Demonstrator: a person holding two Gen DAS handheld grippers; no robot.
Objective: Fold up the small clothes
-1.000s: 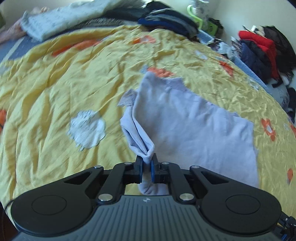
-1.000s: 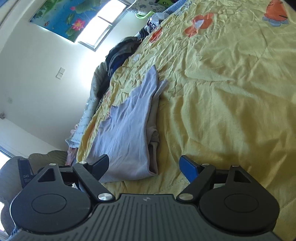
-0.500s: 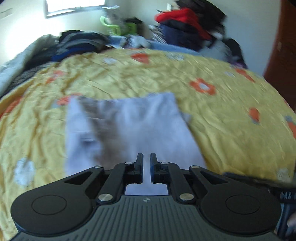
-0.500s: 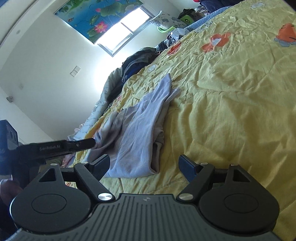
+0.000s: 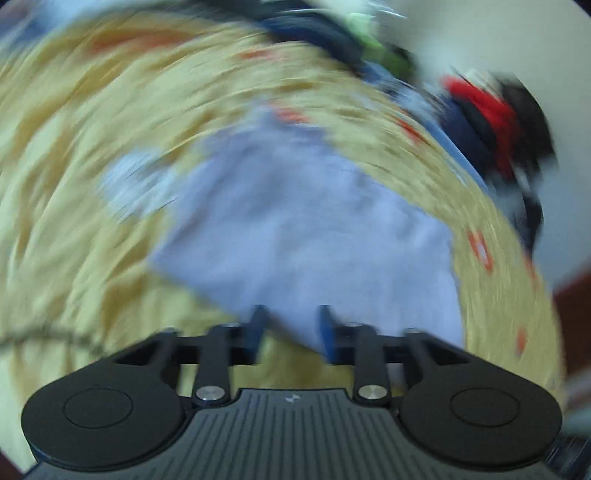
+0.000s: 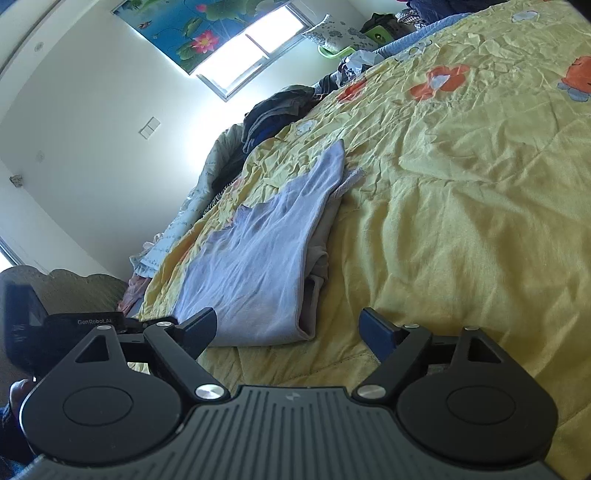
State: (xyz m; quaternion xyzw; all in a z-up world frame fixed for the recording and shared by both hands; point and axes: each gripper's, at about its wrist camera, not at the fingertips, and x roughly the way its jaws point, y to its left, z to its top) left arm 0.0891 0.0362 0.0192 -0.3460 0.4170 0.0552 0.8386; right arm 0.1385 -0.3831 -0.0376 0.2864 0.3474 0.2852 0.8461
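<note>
Lilac garment (image 6: 258,266) lies half-folded on the yellow bedspread (image 6: 461,221), at 11 o'clock from the right claw (image 6: 288,326). Both claws gape, empty; left claw (image 5: 291,325) hovers over its near corner. Looks thin, limp, light: pinch a hem corner.

We're looking at a home bedroom: a yellow quilt (image 6: 461,192) is covering the bed, clothes (image 6: 280,110) are piling up by the wall, and a lotus picture (image 6: 192,26) is hanging over the window (image 6: 251,55).
</note>
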